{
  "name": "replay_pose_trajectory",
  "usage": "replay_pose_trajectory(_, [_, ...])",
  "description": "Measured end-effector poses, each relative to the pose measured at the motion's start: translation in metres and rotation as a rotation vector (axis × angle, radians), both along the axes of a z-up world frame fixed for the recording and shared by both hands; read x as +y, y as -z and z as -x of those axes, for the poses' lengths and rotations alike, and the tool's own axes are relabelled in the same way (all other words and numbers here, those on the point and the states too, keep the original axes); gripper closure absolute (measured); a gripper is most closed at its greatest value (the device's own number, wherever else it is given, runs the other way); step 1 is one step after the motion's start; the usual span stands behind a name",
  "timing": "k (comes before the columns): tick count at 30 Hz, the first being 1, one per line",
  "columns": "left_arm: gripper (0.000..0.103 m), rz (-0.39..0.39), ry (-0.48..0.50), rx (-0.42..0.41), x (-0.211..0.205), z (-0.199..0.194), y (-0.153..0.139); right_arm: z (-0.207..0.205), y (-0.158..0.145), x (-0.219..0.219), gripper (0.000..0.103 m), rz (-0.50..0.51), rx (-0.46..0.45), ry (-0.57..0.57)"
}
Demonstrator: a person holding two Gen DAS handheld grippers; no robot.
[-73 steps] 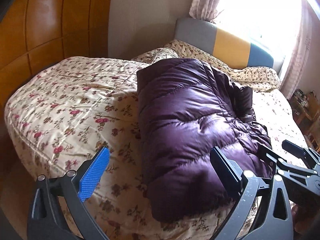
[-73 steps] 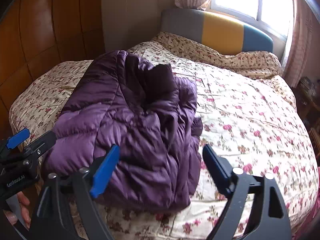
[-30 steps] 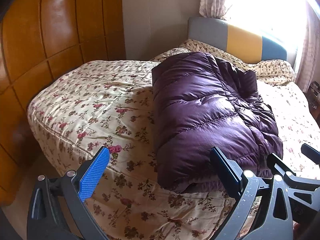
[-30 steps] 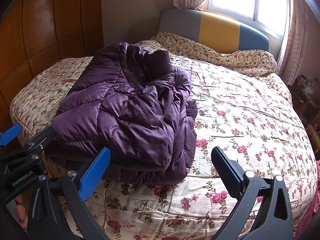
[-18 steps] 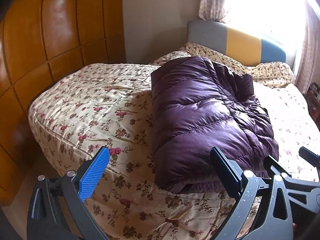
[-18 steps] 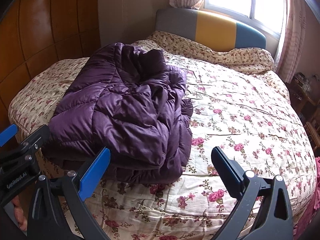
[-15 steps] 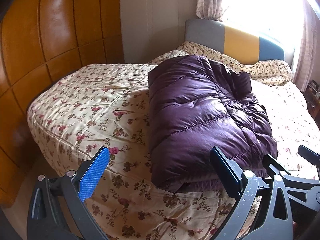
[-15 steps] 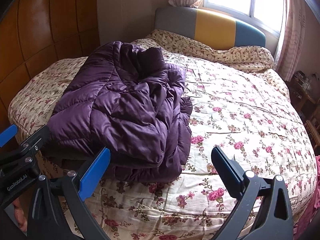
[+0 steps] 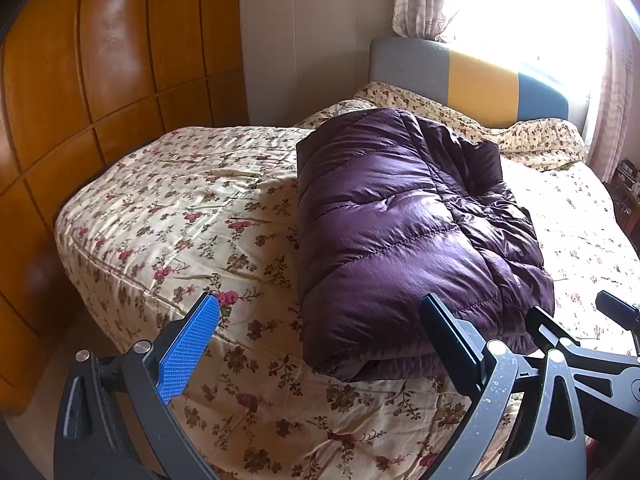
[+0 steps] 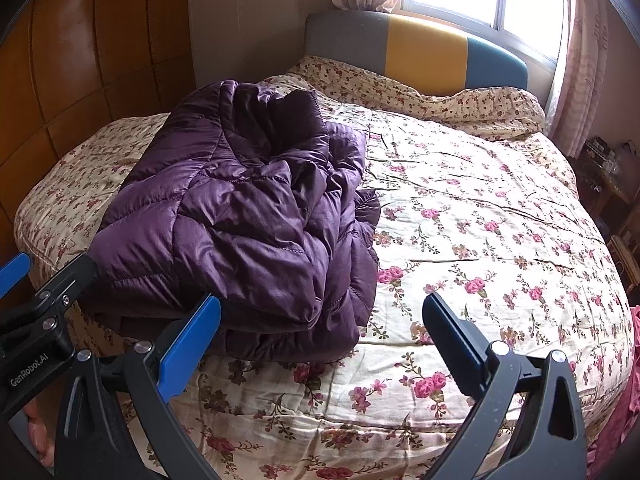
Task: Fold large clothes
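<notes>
**A:** Start with the left wrist view. Where's the garment?

**B:** The purple puffer jacket [image 9: 404, 232] lies folded into a thick bundle on the floral bedspread [image 9: 180, 208], its near end close to the bed's foot edge and its far end reaching toward the headboard [image 9: 472, 76]. The left gripper [image 9: 320, 344] hangs short of that near end, fingers spread wide, holding nothing.

**A:** And the right wrist view?

**B:** Same jacket [image 10: 248, 224], on the left half of the bedspread [image 10: 480, 220]; the side facing the middle of the bed is rumpled, with loose layers bunched up. The right gripper [image 10: 320, 332] sits just off the near corner, fingers wide apart and empty.

**A:** How would it handle?

**B:** I'd judge it light, soft and springy, and the shiny shell looks slippery, so the layers may slide or puff open. Best pinch several layers together at the near corners, or the quilted seams.
</notes>
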State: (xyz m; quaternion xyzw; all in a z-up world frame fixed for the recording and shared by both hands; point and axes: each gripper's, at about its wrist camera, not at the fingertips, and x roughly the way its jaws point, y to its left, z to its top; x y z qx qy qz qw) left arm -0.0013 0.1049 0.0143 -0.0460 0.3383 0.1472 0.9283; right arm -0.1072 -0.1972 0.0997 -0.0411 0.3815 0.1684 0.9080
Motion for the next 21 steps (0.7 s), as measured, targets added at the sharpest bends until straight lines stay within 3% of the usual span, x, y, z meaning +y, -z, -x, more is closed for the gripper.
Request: replay_pose_trajectory(21, [0.003,0.004,-0.002,0.027,-0.0002,-0.0013,0.0049,-0.0009,0.0027,-0.0035,0.002,-0.001,0.011,-0.001])
